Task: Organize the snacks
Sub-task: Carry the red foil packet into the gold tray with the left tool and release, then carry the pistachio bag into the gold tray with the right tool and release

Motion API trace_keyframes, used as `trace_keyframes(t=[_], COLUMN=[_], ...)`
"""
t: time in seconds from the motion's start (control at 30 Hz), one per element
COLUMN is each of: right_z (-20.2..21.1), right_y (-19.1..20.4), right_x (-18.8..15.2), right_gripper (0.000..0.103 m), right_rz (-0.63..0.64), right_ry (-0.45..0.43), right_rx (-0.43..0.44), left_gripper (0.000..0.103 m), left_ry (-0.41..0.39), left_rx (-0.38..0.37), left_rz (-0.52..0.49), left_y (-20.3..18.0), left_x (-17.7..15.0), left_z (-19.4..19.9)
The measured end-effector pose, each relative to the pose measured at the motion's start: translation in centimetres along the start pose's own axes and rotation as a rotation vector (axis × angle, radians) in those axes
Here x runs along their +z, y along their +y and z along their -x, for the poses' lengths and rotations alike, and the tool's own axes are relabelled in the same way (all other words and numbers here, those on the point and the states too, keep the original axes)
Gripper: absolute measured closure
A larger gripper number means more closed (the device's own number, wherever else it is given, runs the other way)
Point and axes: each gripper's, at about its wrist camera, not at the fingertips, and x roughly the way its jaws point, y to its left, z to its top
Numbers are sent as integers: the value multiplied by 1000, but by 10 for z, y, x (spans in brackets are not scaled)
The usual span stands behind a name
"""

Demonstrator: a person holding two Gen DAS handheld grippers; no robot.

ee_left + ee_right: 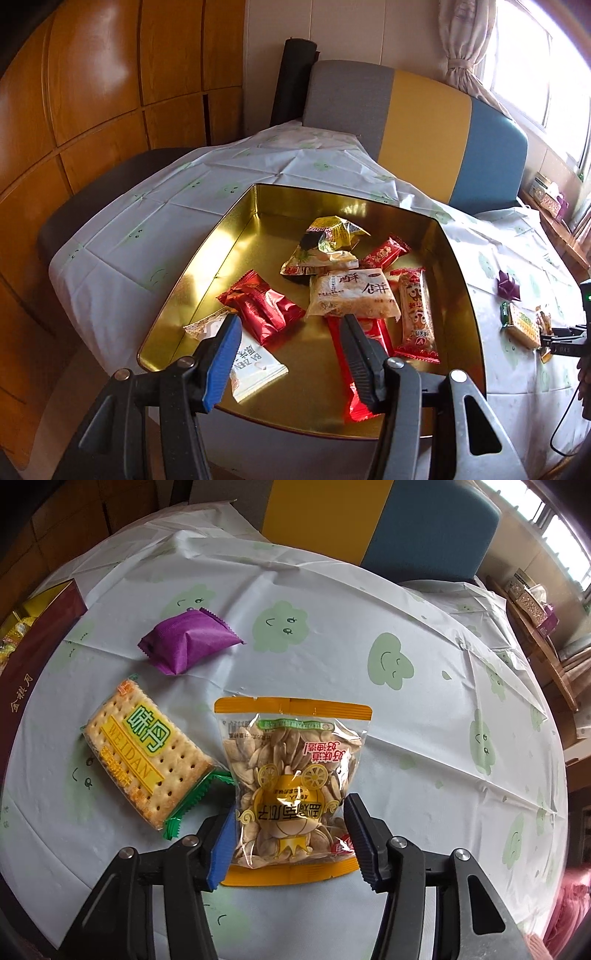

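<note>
The right tool [288,843] is poised straight over the seed bag [293,786], jaws apart either side of its lower half, pads not seen pressing. The bag's long axis runs six to twelve, so it's straddled across its width. The cracker pack [146,755] lies at ten. The left tool [286,354], spread and empty, is held above the gold tin [229,236], far less handy.

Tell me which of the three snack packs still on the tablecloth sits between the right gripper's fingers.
The clear seed bag with orange ends. It lies between the right gripper fingers, while the cracker pack and purple pack lie off to the side.
</note>
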Motion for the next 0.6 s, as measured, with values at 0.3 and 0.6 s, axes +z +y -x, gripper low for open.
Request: trace_keyframes(t=[0.3, 0.6], right_z=[-1, -4], right_y=[-26, -44], right_x=[4, 10], right_gripper=[48, 48], right_rz=[-82, -156], right_ry=[6, -22], right_rx=[-50, -76], left_gripper=[47, 47], left_ry=[-2, -29], left_rx=[3, 14], left_rz=[0, -16], left_y=[6, 7], left_x=[-3, -4], left_z=[3, 10])
